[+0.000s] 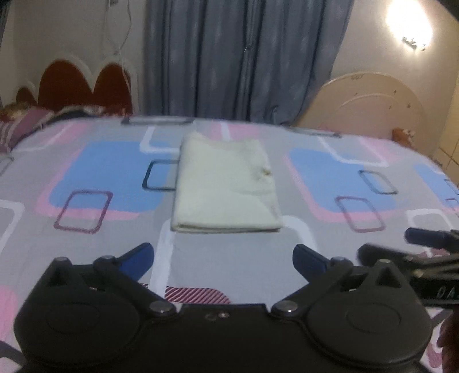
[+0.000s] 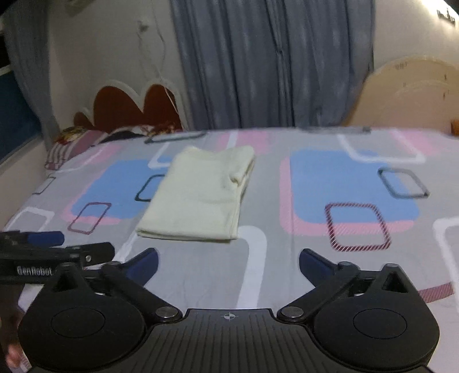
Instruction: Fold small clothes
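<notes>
A cream garment (image 1: 226,183) lies folded into a neat rectangle on the patterned bedsheet (image 1: 114,172); in the right wrist view the same garment (image 2: 198,195) lies left of centre. My left gripper (image 1: 223,258) hangs open above the sheet, short of the garment's near edge, with nothing between its blue fingertips. My right gripper (image 2: 228,264) is open too, holds nothing, and hangs back from the garment. Each gripper shows in the other's view: the right one (image 1: 401,244) at the right edge, the left one (image 2: 77,244) at the left edge.
Pillows (image 1: 20,123) and a red-and-white headboard (image 1: 83,83) stand at the bed's far left. Grey-blue curtains (image 1: 238,57) hang behind the bed. A cream round panel (image 1: 364,100) leans at the back right. A bright lamp (image 1: 407,23) glares on the wall.
</notes>
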A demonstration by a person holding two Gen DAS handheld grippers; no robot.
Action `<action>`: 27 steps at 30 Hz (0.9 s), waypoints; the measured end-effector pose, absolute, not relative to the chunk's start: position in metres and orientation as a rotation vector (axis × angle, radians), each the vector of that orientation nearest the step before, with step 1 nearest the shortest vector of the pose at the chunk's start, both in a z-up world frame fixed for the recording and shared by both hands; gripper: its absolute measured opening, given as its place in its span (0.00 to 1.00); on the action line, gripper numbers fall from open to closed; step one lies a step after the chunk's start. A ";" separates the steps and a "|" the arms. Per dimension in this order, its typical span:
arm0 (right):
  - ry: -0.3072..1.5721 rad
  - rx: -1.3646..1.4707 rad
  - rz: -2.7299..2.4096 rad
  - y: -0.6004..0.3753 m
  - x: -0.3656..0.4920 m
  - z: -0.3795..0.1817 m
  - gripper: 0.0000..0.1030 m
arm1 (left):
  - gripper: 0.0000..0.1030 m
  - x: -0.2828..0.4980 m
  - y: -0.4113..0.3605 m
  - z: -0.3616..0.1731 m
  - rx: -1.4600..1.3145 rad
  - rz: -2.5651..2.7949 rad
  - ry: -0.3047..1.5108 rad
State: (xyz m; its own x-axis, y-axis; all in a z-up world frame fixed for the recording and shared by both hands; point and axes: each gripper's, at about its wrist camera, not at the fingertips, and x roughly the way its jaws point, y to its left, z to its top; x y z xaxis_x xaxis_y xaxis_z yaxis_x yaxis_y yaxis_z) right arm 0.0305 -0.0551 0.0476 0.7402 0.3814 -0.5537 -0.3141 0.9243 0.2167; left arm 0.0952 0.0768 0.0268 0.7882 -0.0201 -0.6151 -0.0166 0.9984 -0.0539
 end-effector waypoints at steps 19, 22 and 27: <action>0.525 0.075 0.302 -0.091 -0.047 0.076 1.00 | 1.00 0.020 0.048 0.055 -0.033 -0.006 0.559; 0.514 0.071 0.304 -0.093 -0.049 0.080 1.00 | 1.00 0.018 0.048 0.057 -0.033 -0.006 0.550; 0.506 0.071 0.305 -0.096 -0.049 0.083 1.00 | 1.00 0.018 0.050 0.060 -0.031 -0.007 0.539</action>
